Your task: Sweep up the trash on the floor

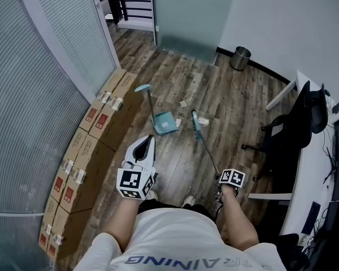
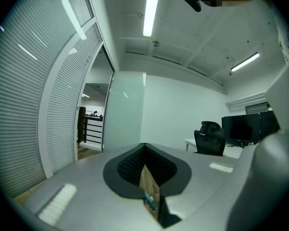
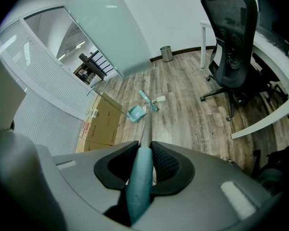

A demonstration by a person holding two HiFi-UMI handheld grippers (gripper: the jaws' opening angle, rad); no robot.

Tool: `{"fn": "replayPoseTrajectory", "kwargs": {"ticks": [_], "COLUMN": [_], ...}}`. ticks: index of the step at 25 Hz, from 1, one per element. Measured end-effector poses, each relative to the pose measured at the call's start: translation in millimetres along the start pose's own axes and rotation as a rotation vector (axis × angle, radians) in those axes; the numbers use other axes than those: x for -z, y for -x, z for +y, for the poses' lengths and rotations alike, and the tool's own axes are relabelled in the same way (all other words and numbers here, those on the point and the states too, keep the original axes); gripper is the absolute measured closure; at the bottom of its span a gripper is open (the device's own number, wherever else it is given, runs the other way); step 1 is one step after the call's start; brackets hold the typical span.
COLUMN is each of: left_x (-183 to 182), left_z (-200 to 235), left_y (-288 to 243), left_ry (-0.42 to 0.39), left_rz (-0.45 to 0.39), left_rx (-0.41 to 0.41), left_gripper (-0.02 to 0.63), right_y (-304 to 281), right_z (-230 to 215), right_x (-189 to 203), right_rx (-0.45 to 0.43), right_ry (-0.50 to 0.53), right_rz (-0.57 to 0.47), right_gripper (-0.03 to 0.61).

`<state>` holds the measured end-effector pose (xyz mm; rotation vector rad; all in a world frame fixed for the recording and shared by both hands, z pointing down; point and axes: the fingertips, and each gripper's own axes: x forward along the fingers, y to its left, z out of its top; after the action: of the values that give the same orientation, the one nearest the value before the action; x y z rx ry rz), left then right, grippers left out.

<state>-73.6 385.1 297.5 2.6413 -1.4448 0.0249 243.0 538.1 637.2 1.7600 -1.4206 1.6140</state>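
Trash scraps [image 1: 203,121], small and pale, lie on the wood floor [image 1: 237,112] at 12 o'clock from the person's shoes [image 1: 188,201], one just beside the head of a teal broom [image 1: 206,145] and another a little farther off at 11 o'clock from it. The right claw [image 3: 144,153] is clenched on the broom's teal grip, pointing steeply down, with the shaft running away from the person to the broom head resting on the floor. At 9 o'clock from that head, close by, a teal dustpan [image 1: 165,123] sits on the boards with its long handle standing upright. The left claw [image 2: 143,149] is held level in front of the person, jaws pressed together and gripping nothing. A row of cardboard boxes [image 1: 79,145] lines the curved blind-covered wall at 9 o'clock. A metal bin [image 1: 240,58] stands against the far wall at 1 o'clock. A black office chair [image 1: 296,129] sits at 3 o'clock, tucked against a white surface [image 1: 311,174].
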Motion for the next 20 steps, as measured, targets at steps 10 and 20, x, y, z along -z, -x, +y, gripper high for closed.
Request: {"fn": "replayPoseTrajectory", "kwargs": {"ticks": [10,20], "left_x": [20.4,34.1], "left_z": [-35.6,-21.3], "left_y": [-20.4,-74.1], "left_ry": [0.016,0.034], "left_rz": [0.015,0.049], "left_rx": [-0.073,-0.076], "left_gripper": [0.614,0.614], "right_y": [-16.2,-47.7], "right_z": [-34.2,-31.1], "right_x": [-35.4,-76.0], "right_rx": [-0.038,-0.048], "right_ry": [0.053,0.035], "right_rz": [0.038,0.066], "right_gripper": [0.474,0.473]}}
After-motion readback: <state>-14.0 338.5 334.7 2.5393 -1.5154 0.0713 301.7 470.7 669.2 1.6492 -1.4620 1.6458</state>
